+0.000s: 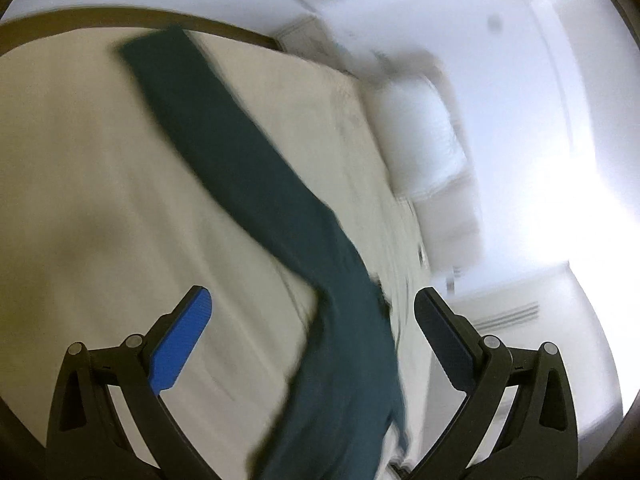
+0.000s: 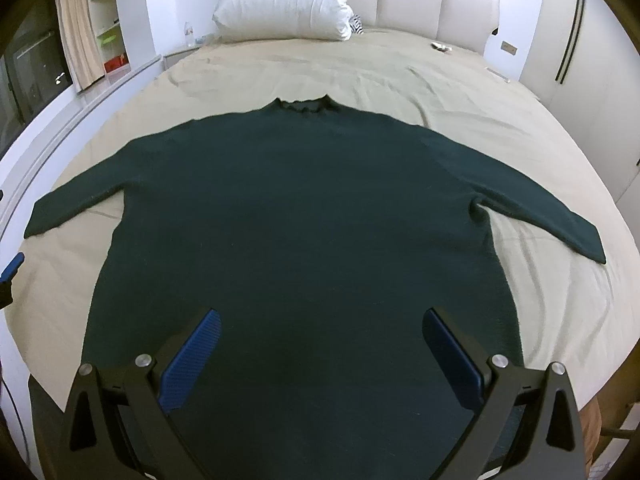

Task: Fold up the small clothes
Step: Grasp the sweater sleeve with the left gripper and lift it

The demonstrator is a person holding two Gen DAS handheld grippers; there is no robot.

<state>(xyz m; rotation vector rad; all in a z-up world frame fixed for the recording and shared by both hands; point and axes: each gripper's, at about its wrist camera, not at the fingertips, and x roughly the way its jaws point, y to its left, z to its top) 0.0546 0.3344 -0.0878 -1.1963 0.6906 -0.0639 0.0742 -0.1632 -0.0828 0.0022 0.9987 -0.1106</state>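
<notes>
The sweater (image 2: 296,216) lies flat mid-bed (image 2: 400,72), sleeves reaching toward 9 and 3 — bare sheet all round, pillow (image 2: 288,0) at 12. Both the left gripper (image 1: 312,316) and right gripper (image 2: 320,336) are spread wide, holding nothing.

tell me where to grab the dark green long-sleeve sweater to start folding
Take the dark green long-sleeve sweater by a sleeve cuff, coming in from the outer side. It lies flat on the beige bedsheet with both sleeves spread, so the cuffs are free edges.
</notes>
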